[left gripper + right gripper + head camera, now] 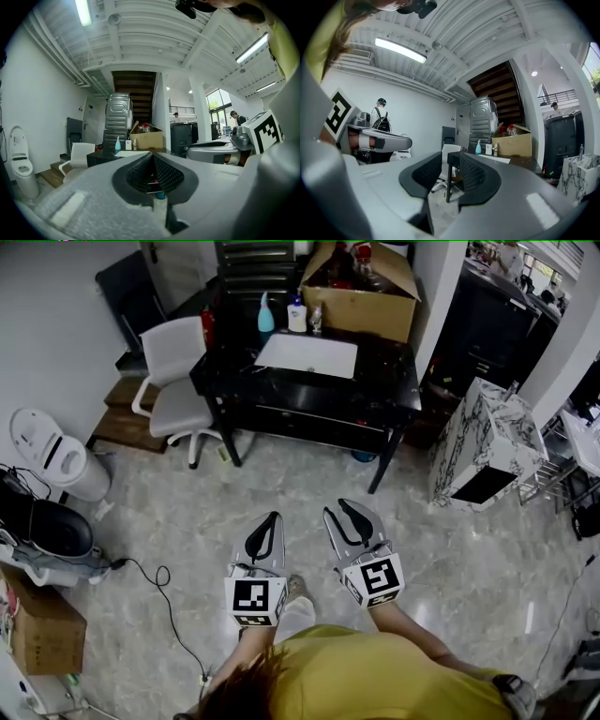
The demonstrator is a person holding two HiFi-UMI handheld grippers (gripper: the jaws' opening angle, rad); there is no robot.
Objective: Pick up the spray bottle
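Observation:
The spray bottle (265,315), teal with a white nozzle, stands upright at the back left of a black table (394,381) well ahead of me. It shows small and far off in the left gripper view (117,143) and the right gripper view (478,147). Both grippers hang side by side over the marble floor, pointing level toward the table. My left gripper (274,517) (152,156) is shut with nothing in it. My right gripper (337,509) (445,158) is open a little, and only the floor and a table leg show through the gap.
Beside the spray bottle stand a white bottle (297,315), a small clear bottle (316,320) and a cardboard box (361,296); a white sheet (307,354) lies on the table. A white chair (173,362) stands left, a marble-patterned box (483,442) right, a cable (159,577) on the floor.

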